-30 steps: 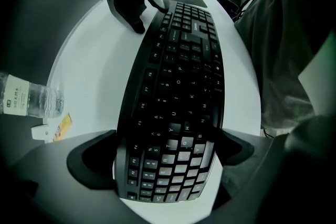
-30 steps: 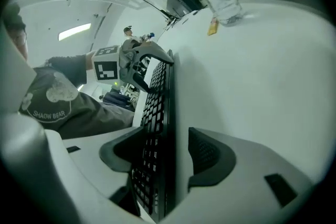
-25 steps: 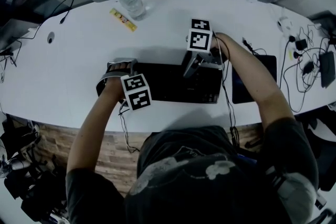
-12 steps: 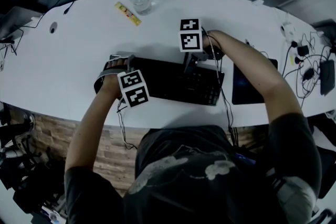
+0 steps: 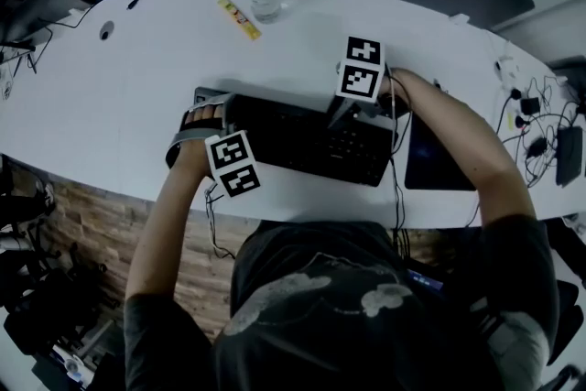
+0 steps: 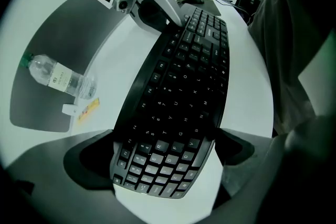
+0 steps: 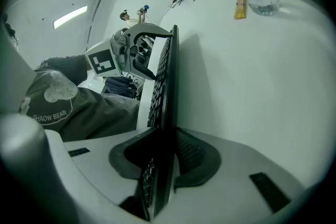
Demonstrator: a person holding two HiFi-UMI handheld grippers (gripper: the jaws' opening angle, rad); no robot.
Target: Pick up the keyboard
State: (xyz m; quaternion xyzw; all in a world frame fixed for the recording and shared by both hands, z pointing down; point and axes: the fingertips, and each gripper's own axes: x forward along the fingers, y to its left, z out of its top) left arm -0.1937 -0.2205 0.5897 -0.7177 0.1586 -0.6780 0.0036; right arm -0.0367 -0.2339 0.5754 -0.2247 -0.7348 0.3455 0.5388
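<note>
White worktop (image 5: 119, 96) bearing a black, curved plastic keyboard (image 5: 293, 135) near its front edge. The left tool (image 5: 212, 98) clamps the keyboard's left end; the right tool (image 5: 343, 113), jaws just closing, pinches the right end's thin edge. Risk: uneven lifting could twist the keyboard free.

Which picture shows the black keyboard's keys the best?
The left gripper view: the black keyboard faces the camera there, so nearly all its keys show. The head view shows the keyboard small and dark, from above. The right gripper view sees it edge-on, with few keys visible.
</note>
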